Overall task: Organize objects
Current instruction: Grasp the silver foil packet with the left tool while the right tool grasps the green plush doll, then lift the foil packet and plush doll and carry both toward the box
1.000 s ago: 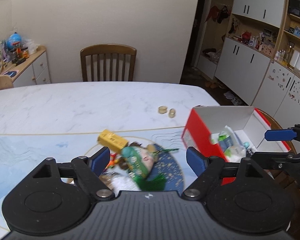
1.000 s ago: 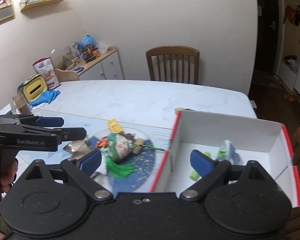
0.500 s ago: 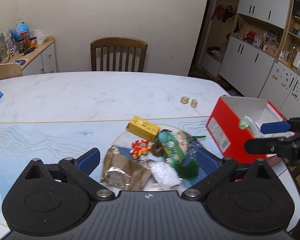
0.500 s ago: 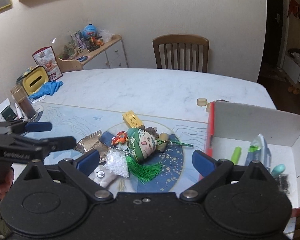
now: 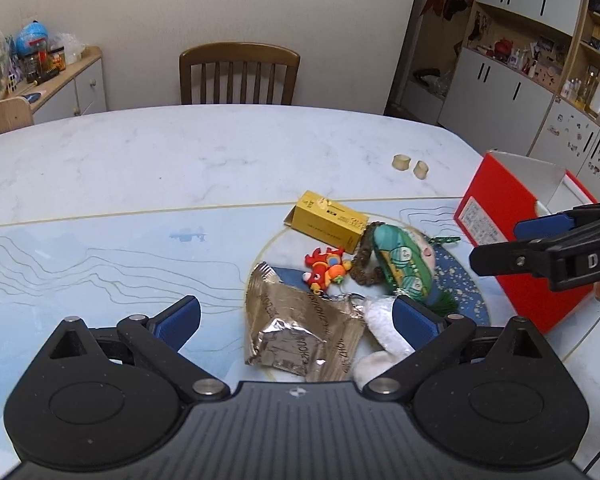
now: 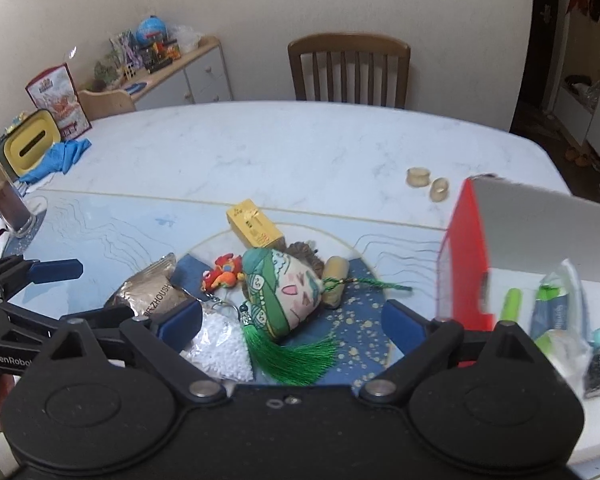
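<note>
A pile lies on the table mat: a brown foil packet [image 5: 300, 328] [image 6: 156, 292], a yellow box [image 5: 326, 220] [image 6: 256, 229], a red toy keychain [image 5: 326, 268] [image 6: 222, 274], a green cloth doll with a tassel [image 5: 404, 264] [image 6: 288, 292] and a white fluffy thing [image 5: 384, 328] [image 6: 220, 344]. A red and white box [image 5: 512, 216] [image 6: 532, 236] at the right holds tubes and a green pen [image 6: 510, 304]. My left gripper [image 5: 296, 318] is open and empty over the packet. My right gripper [image 6: 292, 318] is open and empty over the doll.
Two small wooden rings [image 5: 410, 165] [image 6: 426, 182] lie behind the box. A glass jar [image 6: 4, 200], a yellow container [image 6: 28, 146] and a blue cloth [image 6: 58, 158] stand at the table's left edge. A wooden chair [image 5: 238, 74] is at the far side.
Both grippers have pulled back and to the left, away from the red box. The pile now sits ahead of both. Both stay open and empty.
</note>
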`<move>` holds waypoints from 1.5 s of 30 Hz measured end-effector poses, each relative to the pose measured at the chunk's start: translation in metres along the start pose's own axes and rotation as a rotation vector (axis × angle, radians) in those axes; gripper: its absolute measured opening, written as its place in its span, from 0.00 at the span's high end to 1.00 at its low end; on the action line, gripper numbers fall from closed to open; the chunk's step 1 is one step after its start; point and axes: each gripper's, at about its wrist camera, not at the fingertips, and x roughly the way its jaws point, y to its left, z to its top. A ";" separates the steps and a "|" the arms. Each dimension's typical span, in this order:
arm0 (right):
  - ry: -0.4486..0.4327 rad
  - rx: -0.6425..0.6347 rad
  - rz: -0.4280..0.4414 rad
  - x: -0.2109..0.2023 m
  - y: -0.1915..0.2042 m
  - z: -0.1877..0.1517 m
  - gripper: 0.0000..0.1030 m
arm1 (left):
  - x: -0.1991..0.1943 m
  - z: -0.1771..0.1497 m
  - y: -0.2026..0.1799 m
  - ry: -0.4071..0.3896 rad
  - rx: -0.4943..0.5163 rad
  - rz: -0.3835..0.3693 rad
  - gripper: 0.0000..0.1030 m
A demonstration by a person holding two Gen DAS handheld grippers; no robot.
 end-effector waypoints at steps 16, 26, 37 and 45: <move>0.098 0.039 -0.059 0.066 0.012 0.013 0.13 | 0.043 -0.007 0.009 0.081 0.021 -0.018 0.00; 0.128 0.059 -0.077 0.080 0.012 0.014 0.27 | 0.049 -0.009 0.012 0.093 0.003 -0.054 0.02; 0.127 0.039 -0.089 0.076 0.016 0.016 0.47 | 0.048 -0.007 0.010 0.123 -0.012 -0.086 0.49; 0.085 0.037 -0.080 0.055 0.015 0.019 0.50 | 0.038 -0.003 0.011 0.132 -0.051 -0.097 0.52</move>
